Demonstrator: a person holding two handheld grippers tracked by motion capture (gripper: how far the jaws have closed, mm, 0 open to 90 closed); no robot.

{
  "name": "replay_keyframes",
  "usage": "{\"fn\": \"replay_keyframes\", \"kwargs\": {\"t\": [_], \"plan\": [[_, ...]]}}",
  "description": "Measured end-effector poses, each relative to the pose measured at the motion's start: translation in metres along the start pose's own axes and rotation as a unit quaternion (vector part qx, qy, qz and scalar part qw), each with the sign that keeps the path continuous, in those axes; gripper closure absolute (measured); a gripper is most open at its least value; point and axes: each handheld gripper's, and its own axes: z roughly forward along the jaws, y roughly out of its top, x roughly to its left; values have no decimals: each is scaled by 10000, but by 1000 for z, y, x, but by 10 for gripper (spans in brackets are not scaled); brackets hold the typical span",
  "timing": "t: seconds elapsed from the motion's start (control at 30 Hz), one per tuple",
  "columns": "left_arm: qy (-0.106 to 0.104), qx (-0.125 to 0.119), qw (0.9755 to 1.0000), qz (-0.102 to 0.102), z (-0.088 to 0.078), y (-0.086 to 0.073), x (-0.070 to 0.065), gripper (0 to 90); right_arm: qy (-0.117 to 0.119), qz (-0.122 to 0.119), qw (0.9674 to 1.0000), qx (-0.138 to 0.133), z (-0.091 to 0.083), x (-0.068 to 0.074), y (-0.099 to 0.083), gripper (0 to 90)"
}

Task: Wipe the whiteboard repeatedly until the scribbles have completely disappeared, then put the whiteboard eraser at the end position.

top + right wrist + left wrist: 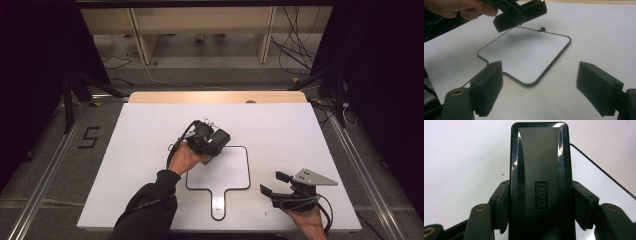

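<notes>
My left gripper (215,140) is shut on a black "deli" stapler (223,135) and holds it in the air above the far left corner of a white paddle-shaped board (220,172) with a thin black rim and a short handle. In the left gripper view the stapler (540,177) stands lengthwise between the two pads (502,205), with the board's rim (599,167) behind it. My right gripper (272,183) rests open near the table's front right, with nothing between its jaws. The right gripper view looks over the board (524,55) at the raised stapler (521,12).
A white table top (140,150) carries the board near its middle front. Beyond its far wooden edge (215,97) are a floor with cables and a wooden bench. A "5" mark (88,137) is on the floor at the left.
</notes>
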Motion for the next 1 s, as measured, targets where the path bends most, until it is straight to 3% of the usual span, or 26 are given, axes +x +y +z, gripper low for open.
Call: {"fn": "replay_keyframes", "kwargs": {"t": [0.47, 1.0], "plan": [[183, -56, 9996, -184, 4, 16, 28, 399, 2, 25, 10000, 16, 0, 0, 0, 220], [161, -211, 9994, -222, 16, 43, 42, 398, 27, 1, 10000, 9, 0, 0, 0, 220]]}}
